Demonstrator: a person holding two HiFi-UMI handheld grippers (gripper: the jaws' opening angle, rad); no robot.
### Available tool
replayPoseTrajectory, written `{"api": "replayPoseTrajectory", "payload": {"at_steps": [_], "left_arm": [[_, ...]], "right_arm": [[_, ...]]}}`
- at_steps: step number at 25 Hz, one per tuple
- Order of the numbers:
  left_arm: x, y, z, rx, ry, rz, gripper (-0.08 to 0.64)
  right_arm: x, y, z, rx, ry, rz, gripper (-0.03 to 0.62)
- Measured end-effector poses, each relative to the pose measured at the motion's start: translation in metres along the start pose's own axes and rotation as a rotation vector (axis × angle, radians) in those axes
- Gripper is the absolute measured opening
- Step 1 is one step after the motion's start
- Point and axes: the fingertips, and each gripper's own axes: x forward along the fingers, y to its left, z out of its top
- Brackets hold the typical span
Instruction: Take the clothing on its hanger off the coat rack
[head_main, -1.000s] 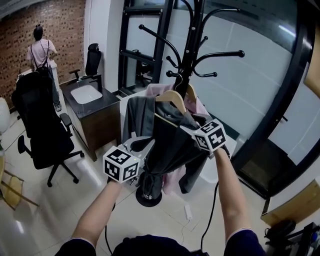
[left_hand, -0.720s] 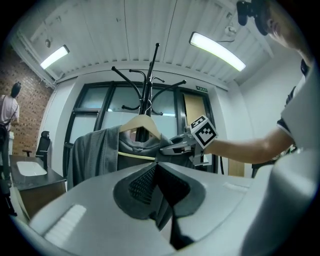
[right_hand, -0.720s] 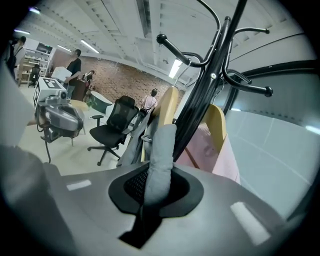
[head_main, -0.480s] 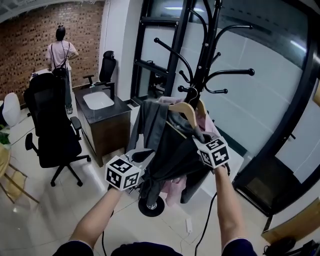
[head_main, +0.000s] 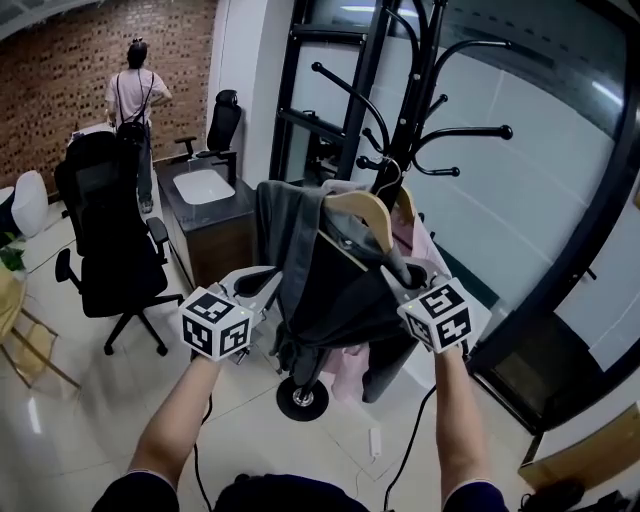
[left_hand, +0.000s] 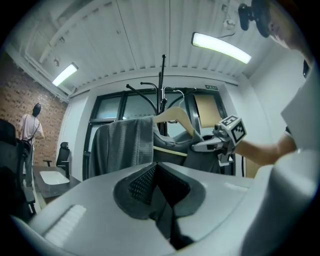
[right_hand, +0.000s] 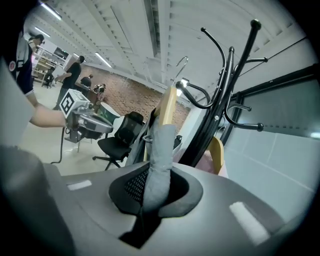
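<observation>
The right hand-held gripper (head_main: 398, 283) is now clamped on a fold of the grey jacket (head_main: 330, 280). A second ago its jaws stood apart beside that cloth, and they have closed on it since. The fold runs up between the pads to the right end of the wooden hanger (head_main: 362, 208).

The left hand-held gripper (head_main: 262, 287) has its jaws drawn together at the jacket's left edge. Whether cloth is caught between them I cannot tell. It has moved further left of the coat rack (head_main: 420, 70) than before, so the two grippers are wider apart and the jacket hangs spread between them.

The jacket is still draped on its hanger just in front of the rack's pole, on the left of it. The hanger's wire hook sits close to one of the rack's lower prongs. Whether it still rests on the prong cannot be made out.

A pink garment (head_main: 412, 228) hangs on the rack behind the jacket, as it did before.
</observation>
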Motion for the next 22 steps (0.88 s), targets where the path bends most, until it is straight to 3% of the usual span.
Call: {"api": "replayPoseTrajectory", "payload": {"at_steps": [5,12,22], "left_arm": [[-0.024,0.008,-0.004,-0.006,0.01,0.085,0.012],[-0.092,0.031,-0.035,-0.03,0.066,0.288,0.012],[-0.174,0.118,-0.04,-0.051,0.07,0.492,0.012]], "right_arm": [[0.013,0.029,0.01,-0.005,-0.042,0.081,0.02],[0.053,0.079,0.023,0.008,-0.125,0.217,0.02],[0.145,0.129,0.088,0.022,-0.218,0.343,0.02]]}}
